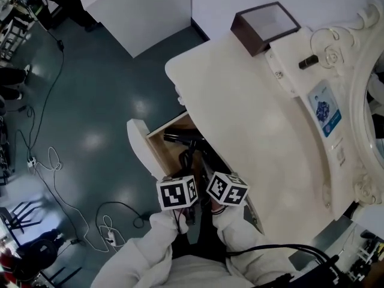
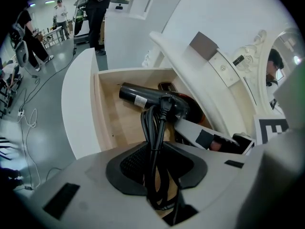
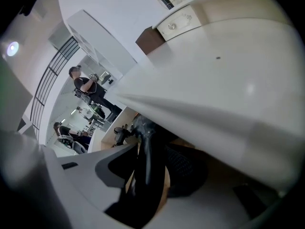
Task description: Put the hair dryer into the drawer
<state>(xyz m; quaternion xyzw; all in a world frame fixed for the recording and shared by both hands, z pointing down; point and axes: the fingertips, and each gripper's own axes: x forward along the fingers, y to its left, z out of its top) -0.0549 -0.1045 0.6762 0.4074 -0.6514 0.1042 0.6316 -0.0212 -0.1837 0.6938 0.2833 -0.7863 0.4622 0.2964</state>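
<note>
The white table (image 1: pixel 258 131) fills most of my head view, with a brown box (image 1: pixel 264 26) at its far edge; I can't see inside the box. Below the tabletop the drawer (image 1: pixel 157 146) is pulled out, its pale wood interior open to the camera. The black hair dryer (image 1: pixel 183 139) is inside the drawer, lying across it. In the left gripper view its barrel (image 2: pixel 147 99) points toward the drawer's white front panel.

Both of my grippers sit side by side over the near end of the drawer, angled down into it. The left gripper (image 2: pixel 157 168) has its fingers (image 2: pixel 126 166) partly closed and clamped on the bundled cord (image 2: pixel 155 137). The cord runs up from between the pads to the dryer's body, its plug resting against the barrel. The right gripper (image 3: pixel 147 171) has its fingers (image 3: pixel 186 168) drawn in on a dark, upright piece. That piece looks like the dryer's handle, though the view is dim and crowded by the underside of the tabletop.
</note>
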